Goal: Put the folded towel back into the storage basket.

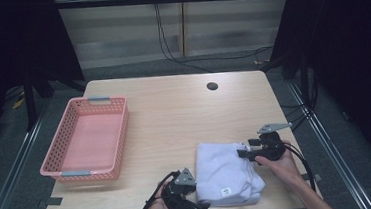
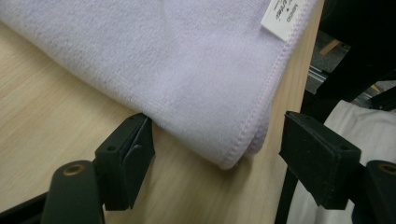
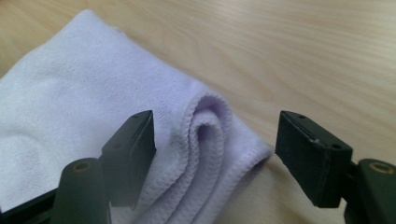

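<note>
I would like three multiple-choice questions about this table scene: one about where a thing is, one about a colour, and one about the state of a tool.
1. Where does the basket stand on the table?
A. on its left side
B. on its right side
C. on top of the towel

2. What colour is the basket?
A. blue
B. pink
C. green

3. How do the jaws of the right tool stand?
A. clamped on the towel
C. open, with the towel's folded corner between them
B. shut on nothing

Answers:
1 A: in the high view it stands left of the folded towel.
2 B: its walls and floor are pink.
3 C: the right gripper view shows both pads apart from the cloth.
</note>
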`<state>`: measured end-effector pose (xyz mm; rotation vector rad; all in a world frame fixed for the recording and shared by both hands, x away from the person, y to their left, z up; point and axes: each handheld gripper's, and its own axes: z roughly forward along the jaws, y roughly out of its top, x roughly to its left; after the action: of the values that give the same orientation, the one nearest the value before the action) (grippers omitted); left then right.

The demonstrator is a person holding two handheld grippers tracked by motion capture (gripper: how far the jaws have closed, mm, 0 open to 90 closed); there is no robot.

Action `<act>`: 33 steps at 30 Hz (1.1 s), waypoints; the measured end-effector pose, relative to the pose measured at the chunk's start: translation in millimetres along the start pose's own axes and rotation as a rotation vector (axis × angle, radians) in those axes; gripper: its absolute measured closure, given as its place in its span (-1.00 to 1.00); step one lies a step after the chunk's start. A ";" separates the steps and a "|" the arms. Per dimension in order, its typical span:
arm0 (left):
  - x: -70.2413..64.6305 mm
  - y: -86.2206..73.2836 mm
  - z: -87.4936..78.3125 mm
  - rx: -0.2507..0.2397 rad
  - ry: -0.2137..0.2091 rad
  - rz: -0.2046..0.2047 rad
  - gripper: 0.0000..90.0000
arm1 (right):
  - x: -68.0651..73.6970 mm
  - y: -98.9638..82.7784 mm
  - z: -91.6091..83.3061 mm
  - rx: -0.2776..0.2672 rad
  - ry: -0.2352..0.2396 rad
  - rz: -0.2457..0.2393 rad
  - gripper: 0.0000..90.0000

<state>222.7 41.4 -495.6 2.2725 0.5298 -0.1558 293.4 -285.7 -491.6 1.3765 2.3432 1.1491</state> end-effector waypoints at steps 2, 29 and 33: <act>-0.4 1.7 1.8 0.000 0.018 0.018 -0.33 | 1.1 0.1 4.1 0.008 -0.015 -0.020 -0.37; 7.1 7.7 -7.2 0.015 -0.040 -0.024 0.64 | 5.9 3.2 1.6 0.051 0.132 0.012 0.60; 5.5 11.5 -17.6 -0.010 -0.034 -0.018 0.66 | 10.0 11.6 -0.2 0.035 0.149 0.016 0.60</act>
<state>231.6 48.9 -477.2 2.2523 0.5318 -0.1999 295.4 -274.5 -481.2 1.3673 2.4686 1.2614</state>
